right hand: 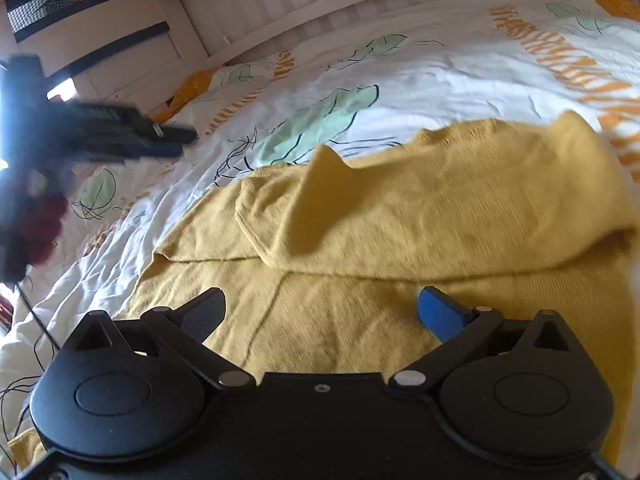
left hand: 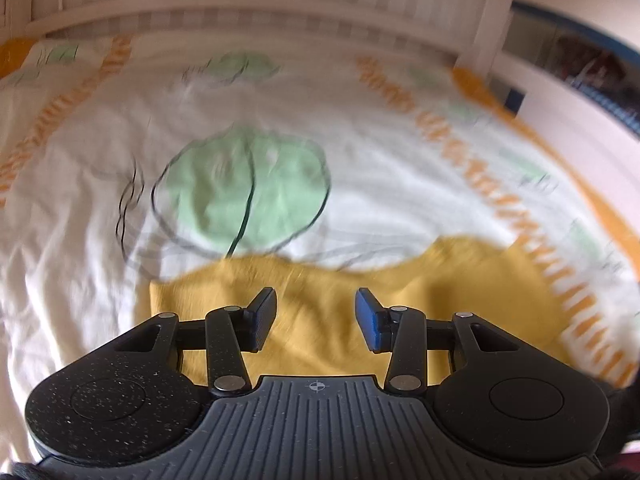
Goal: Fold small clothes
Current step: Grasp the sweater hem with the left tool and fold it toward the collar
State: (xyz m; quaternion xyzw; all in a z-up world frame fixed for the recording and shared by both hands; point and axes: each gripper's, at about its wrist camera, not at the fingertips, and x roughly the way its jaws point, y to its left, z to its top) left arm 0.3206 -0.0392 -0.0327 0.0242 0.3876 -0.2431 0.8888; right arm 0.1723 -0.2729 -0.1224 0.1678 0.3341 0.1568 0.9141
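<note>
A mustard-yellow knit garment [right hand: 400, 208] lies on the bed, its far half folded back over the near half, with a crease running across. My right gripper [right hand: 322, 306] hovers over the near layer, jaws wide open, nothing between them. In the left wrist view the same yellow garment [left hand: 316, 300] lies under and beyond my left gripper [left hand: 316, 308], which is open with a clear gap and holds nothing. The left gripper [right hand: 188, 138] also shows blurred at the left of the right wrist view, above the bedcover and off the garment.
The white bedcover [left hand: 80, 240] with green leaf prints and orange stripes spreads around the garment. A white slatted bed rail [left hand: 256, 4] runs along the far side. A white shelf unit [right hand: 100, 40] stands beyond the bed corner. A dark red sleeve [right hand: 44, 220] is at left.
</note>
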